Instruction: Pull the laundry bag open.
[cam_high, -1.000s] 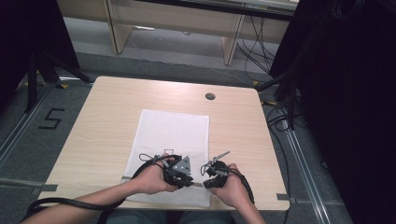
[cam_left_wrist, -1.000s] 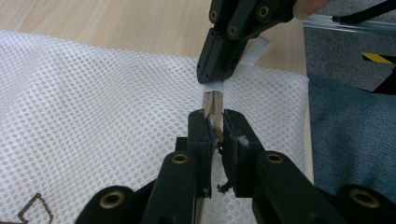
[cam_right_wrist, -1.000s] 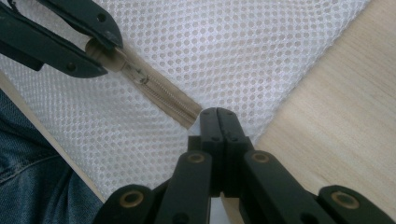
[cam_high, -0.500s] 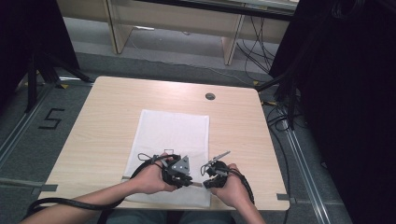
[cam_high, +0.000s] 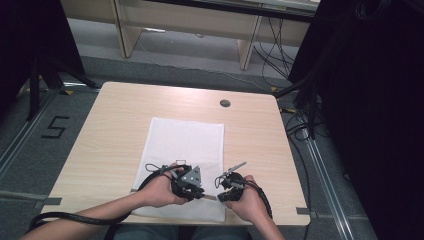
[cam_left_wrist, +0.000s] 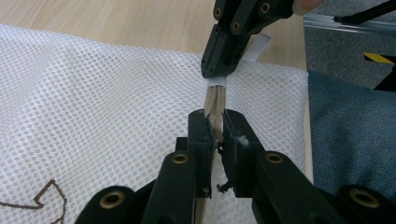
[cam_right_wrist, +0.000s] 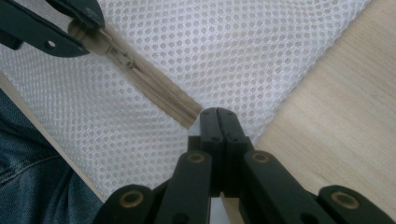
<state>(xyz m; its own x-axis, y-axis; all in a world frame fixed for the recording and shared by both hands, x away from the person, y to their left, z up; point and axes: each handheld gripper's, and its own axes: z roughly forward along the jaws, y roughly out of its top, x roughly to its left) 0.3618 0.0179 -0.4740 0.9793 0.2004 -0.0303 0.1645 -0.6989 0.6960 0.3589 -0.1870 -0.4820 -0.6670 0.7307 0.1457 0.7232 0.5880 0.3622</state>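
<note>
A white mesh bag (cam_high: 185, 140) lies flat on the wooden table (cam_high: 115, 115), with a beige zipper (cam_left_wrist: 215, 100) near its front edge. My left gripper (cam_left_wrist: 215, 126) is shut on the zipper, which runs up between its jaws. My right gripper (cam_right_wrist: 217, 112) is shut on the zipper's far end, where a small white tab (cam_left_wrist: 217, 81) sticks out. In the high view the left gripper (cam_high: 202, 195) and right gripper (cam_high: 220, 196) face each other tip to tip over the bag's front right part. Seen from the right gripper view, the left gripper (cam_right_wrist: 88, 28) pinches the zipper (cam_right_wrist: 154, 88) at the upper left.
A round cable hole (cam_high: 225, 103) sits near the table's far edge. The person's jeans (cam_left_wrist: 350, 140) are just past the table's front edge. Cables (cam_high: 300, 130) lie on the floor at the right. A taped "5" (cam_high: 55, 127) marks the floor at the left.
</note>
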